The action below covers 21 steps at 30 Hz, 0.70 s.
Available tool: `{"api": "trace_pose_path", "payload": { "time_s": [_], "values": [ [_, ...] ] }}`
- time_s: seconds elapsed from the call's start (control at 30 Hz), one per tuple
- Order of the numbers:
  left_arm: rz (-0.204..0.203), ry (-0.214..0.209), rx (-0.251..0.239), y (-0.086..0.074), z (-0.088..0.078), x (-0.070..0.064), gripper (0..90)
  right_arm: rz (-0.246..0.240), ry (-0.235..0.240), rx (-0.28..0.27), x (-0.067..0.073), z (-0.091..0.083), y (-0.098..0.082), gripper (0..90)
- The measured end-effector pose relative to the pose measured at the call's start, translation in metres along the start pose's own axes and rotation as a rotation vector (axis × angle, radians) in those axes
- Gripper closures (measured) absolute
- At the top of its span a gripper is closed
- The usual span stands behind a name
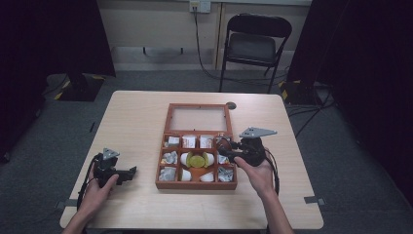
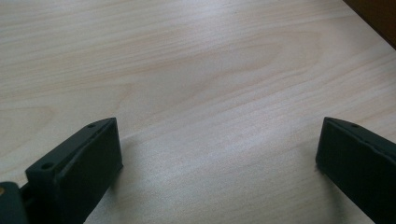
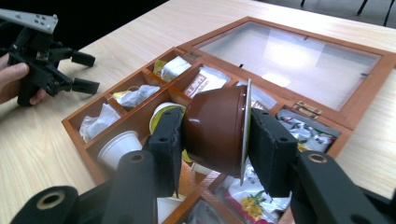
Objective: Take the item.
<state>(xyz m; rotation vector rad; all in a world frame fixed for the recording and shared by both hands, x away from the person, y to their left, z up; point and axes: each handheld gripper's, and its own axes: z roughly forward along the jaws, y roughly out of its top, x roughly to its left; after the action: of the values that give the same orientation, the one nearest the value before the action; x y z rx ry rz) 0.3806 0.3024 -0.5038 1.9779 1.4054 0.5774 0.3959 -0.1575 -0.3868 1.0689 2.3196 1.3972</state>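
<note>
The brown pod point(image 3: 215, 130) sits pinched between the right gripper's point(image 3: 212, 140) jaws, held over the open wooden box point(image 1: 196, 184) near its right compartments; whether it's going in or coming out I can't tell; next comes a steady carry; the left gripper point(image 1: 127, 174) rests spread on the counter point(image 1: 136, 117); no writing is legible.

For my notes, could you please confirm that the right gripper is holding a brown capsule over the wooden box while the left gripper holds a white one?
Not quite: the left gripper holds nothing; the left gripper view shows its fingers open over bare table. The right gripper does hold the brown capsule over the wooden box.
</note>
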Motion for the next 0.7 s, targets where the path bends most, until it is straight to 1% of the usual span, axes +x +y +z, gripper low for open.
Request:
{"api": "trace_pose_path", "payload": {
  "time_s": [0.1,0.4,0.53,0.7],
  "values": [
    [0.000,0.001,-0.002,0.000,0.000,0.000,0.0,0.012,-0.011,-0.012,-0.005,-0.006,0.000,56.9],
    [0.000,-0.001,0.001,0.000,0.000,0.000,0.0,0.026,-0.034,-0.024,-0.014,-0.013,-0.001,56.9],
    [0.000,-0.001,0.001,0.000,0.000,0.000,0.0,0.039,-0.047,-0.035,-0.019,-0.017,-0.002,56.9],
    [0.000,-0.001,0.001,0.000,0.000,0.000,0.0,0.052,-0.057,-0.038,-0.024,-0.021,-0.004,56.9]
  ]
}}
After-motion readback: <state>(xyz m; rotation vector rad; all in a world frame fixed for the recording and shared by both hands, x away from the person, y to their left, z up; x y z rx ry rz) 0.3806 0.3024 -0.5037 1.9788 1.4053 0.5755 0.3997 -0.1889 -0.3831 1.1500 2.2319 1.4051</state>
